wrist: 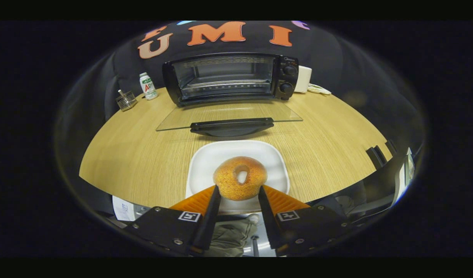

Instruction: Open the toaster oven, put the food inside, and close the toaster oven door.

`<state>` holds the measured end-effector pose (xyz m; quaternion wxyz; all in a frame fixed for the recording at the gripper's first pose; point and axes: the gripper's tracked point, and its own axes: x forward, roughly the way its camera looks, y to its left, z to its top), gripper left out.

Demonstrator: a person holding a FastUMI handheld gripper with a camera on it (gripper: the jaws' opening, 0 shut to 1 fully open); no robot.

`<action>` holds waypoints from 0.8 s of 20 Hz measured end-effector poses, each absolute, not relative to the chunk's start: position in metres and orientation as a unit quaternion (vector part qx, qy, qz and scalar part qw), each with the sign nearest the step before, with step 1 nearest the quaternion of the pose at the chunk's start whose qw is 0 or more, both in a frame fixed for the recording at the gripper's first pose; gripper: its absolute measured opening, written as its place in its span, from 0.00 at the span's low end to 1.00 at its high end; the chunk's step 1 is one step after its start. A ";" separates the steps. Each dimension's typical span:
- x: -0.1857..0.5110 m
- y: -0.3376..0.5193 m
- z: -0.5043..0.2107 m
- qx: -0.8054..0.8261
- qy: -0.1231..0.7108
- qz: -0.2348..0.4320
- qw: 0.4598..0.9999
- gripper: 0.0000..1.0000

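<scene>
A sugared ring doughnut (240, 177) sits over the white plate (205, 162) near the table's front edge. My gripper (239, 190) has its two orange fingers (213, 197) pressed against the doughnut's near left and right sides, shut on it. Beyond the plate stands the black toaster oven (230, 77). Its glass door (228, 114) is folded down flat over the table, with the black handle (231, 126) facing me. The oven's cavity is lit and its wire rack shows inside. Two knobs (287, 79) sit on the oven's right panel.
A small white bottle (148, 85) and a wire holder (126, 100) stand left of the oven. A white box (304, 79) and a flat white object (319, 89) lie to its right. The wooden table (143, 154) stretches to both sides of the plate.
</scene>
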<state>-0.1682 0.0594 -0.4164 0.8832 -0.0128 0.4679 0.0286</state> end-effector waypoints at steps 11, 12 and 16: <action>-0.066 0.078 -0.337 -0.009 0.378 0.058 0.924 0.54; -0.054 0.080 -0.333 -0.005 0.372 0.061 0.926 0.54; -0.004 0.087 -0.320 0.009 0.346 0.070 0.936 0.54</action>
